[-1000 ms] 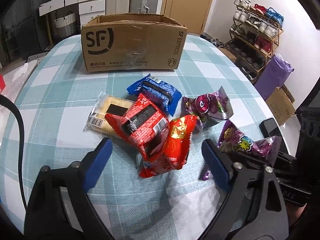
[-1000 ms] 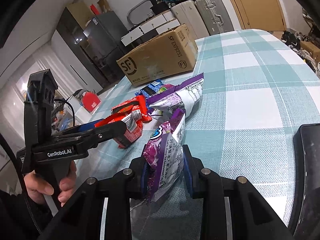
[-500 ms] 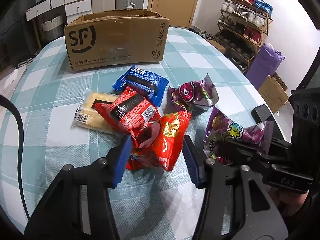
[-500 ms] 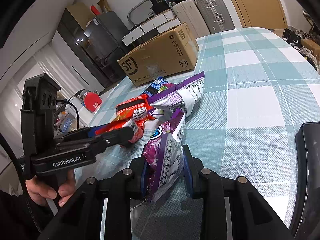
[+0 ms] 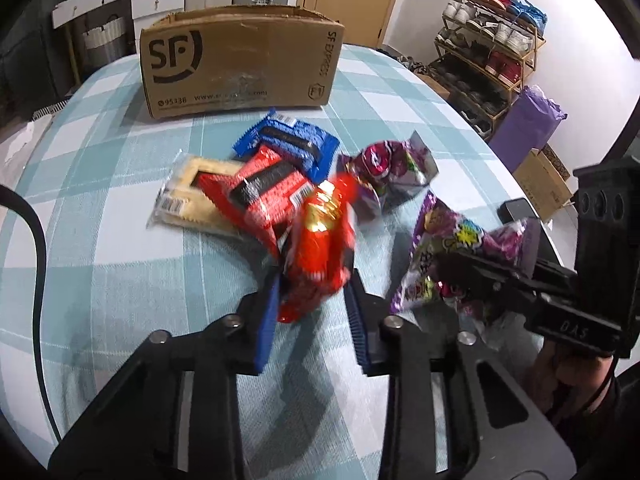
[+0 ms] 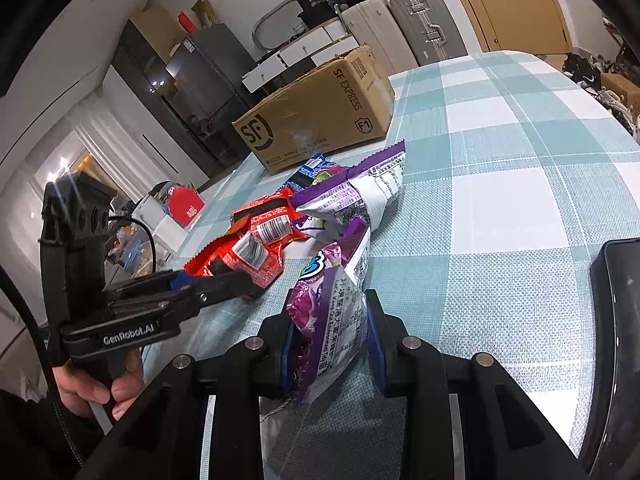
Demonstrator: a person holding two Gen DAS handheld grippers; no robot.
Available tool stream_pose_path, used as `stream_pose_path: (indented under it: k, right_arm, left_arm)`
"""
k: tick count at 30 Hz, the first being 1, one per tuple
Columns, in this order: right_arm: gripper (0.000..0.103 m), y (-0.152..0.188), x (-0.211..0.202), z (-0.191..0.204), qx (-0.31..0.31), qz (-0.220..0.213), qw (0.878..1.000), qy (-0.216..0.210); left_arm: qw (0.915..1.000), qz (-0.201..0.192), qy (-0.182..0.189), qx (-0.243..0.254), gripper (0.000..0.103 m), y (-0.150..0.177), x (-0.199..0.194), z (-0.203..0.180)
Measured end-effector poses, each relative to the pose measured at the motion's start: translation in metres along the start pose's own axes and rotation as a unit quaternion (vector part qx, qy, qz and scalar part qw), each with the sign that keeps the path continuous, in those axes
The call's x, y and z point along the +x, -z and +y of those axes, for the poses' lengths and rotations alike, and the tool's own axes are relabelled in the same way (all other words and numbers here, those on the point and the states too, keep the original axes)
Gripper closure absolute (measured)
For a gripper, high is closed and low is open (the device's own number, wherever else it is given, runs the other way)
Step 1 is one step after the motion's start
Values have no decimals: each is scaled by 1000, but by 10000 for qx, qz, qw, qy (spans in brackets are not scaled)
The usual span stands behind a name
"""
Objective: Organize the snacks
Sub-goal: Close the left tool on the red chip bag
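Observation:
My left gripper (image 5: pixel 314 284) is shut on a red-and-gold snack bag (image 5: pixel 322 240) and holds its near end just above the checked tablecloth. Behind it lie a red packet (image 5: pixel 260 196), a blue packet (image 5: pixel 294 142), a pale cracker pack (image 5: pixel 188 196) and a purple-red bag (image 5: pixel 390 172). My right gripper (image 6: pixel 330 320) is shut on a purple snack bag (image 6: pixel 332 304), which also shows in the left wrist view (image 5: pixel 448 248). The open SF cardboard box (image 5: pixel 240 60) stands at the far side of the table.
A black phone (image 6: pixel 616 320) lies at the right table edge. The left gripper's handle and hand (image 6: pixel 100 304) are close on my right gripper's left. A shoe rack (image 5: pixel 488 52) and a purple bag (image 5: pixel 528 120) stand off the table's right side.
My left gripper moved forward and closed from wide open onto the red-and-gold bag, which is now lifted slightly. My right gripper kept hold of the purple bag and barely moved.

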State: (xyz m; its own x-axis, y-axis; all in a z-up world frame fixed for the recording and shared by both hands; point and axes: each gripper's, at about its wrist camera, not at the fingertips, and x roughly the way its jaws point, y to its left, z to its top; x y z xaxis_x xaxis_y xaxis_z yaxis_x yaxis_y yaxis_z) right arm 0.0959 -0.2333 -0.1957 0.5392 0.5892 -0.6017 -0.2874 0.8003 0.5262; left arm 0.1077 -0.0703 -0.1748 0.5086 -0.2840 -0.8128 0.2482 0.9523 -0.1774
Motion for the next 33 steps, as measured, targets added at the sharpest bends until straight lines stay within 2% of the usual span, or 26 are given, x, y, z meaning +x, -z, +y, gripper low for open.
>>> stream_pose_path:
  k: [5,10,13,19,21,23,24,26,30,33]
  right_arm:
    - [73,0,0,-1,35,-1,10000,15]
    - [73,0,0,-2,71,10,10000,7]
    - [73,1,0,-3,92,10,10000,0]
    - [73,0,0,-4,141,18,9999,-33]
    - [73,0,0,-5,145,18,9999,-33]
    - [73,1,0,-4,141,18,9999,-29]
    - [73,1,0,-4,144,16,9999,-31]
    - [73,1,0,-4,156,19,9999,-38]
    - [73,0,0,-5,168,23,9998,-43]
    - [73,0,0,-5,166,21,9999,-44]
  left_arm:
    - [9999,11,139,-83,82,6,-3,4]
    - [9994,-11,-17,-335,82,5,3,10]
    - [9986,12,38,-518,82,4,11,12]
    - [9990,-68,83,-426,82,0,18,4]
    - [9987,-1,220,-457,91,-1,22,4]
    - [9983,5,303,-498,94,0,23,5]
    - [9982,19,352,-485,99,0,23,5]
    - [9982,71,407,-445,103,2,23,3]
    - [9983,110,404,-408,103,10,18,-1]
    - [9990,-106,302,-296,103,12,3,-5]
